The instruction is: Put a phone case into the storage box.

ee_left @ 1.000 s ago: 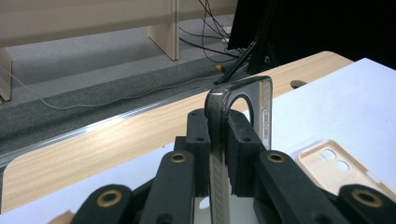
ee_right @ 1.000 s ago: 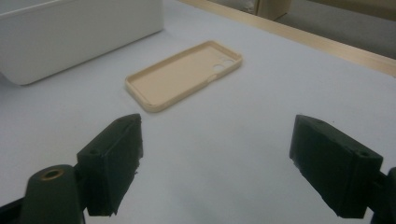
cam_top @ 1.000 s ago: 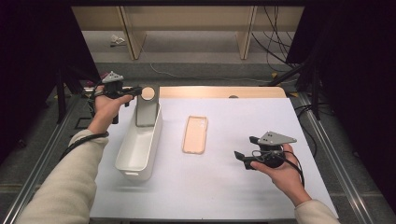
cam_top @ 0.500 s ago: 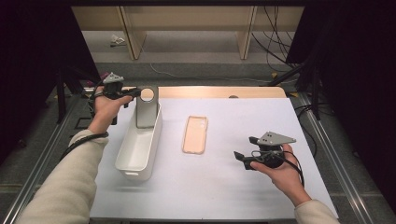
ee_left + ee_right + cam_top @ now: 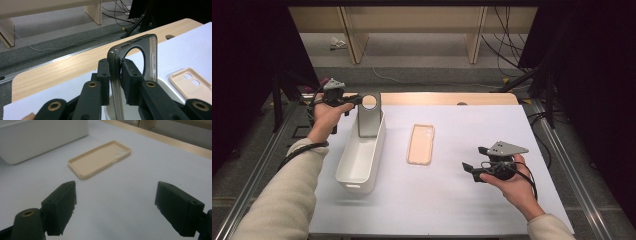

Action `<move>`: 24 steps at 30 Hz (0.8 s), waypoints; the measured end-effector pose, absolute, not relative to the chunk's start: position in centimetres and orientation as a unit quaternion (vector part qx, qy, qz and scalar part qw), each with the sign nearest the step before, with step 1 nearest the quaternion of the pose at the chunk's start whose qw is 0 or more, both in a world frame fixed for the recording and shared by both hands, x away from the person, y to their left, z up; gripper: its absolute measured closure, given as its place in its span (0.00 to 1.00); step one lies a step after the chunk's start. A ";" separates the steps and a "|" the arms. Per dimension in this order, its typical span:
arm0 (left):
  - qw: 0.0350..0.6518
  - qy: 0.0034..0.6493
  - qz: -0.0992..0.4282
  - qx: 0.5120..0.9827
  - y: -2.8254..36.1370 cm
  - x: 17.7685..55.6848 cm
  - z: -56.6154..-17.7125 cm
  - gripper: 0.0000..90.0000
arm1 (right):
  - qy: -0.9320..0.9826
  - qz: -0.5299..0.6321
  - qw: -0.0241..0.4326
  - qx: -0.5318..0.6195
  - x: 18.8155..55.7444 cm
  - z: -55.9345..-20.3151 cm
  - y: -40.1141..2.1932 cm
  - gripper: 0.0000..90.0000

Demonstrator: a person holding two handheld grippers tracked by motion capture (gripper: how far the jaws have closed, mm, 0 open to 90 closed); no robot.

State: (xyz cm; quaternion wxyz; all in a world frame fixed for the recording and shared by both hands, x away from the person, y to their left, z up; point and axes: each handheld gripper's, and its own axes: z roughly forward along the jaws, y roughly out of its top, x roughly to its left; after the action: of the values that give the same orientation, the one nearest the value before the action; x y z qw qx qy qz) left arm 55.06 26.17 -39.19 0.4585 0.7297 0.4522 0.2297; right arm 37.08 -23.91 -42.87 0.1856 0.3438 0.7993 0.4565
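Bin [image 5: 343,172] is sitting at left of the white mat, long side running away from the person. L gripper [image 5: 353,101] is hovering over the bin's far end w/ its jaws on the top edge of a grey case [image 5: 369,120], beside the round camera cutout. That case is standing upright w/ its lower end inside the bin. In the left gripper view [image 5: 115,75] the case [image 5: 132,72] is sitting between both pads, which look to be only just touching it, and the jaws have just been opening a little. So the step in hand looks like letting go of the grey case into the bin. Next move prob. calls for opening wider and lifting clear so the case is dropping flat, not tipping over the rim.

Beige case [image 5: 420,144] is lying flat mid-mat, hollow side up, near the bin but apart. R gripper [image 5: 476,168] is resting further right, jaws wide apart on nothing, pointing at it [image 5: 100,160]. Nothing is blocking that path.
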 end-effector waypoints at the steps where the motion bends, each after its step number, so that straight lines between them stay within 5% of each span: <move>1: 0.459 0.452 0.229 0.730 26.2 55.1 -39.2 0.85 | 0.799 0.457 0.186 0.344 37.1 -42.9 -23.9 0.20; 24: 0.440 0.462 0.235 0.733 25.5 55.8 -40.1 0.82 | 0.799 0.456 0.185 0.344 37.1 -42.9 -23.9 0.20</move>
State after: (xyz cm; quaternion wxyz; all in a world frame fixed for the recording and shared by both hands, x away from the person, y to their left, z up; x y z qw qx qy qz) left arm 55.80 25.52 -40.14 0.4399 0.7332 0.4623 0.2348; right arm 37.15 -23.90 -42.92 0.1849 0.3442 0.7994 0.4564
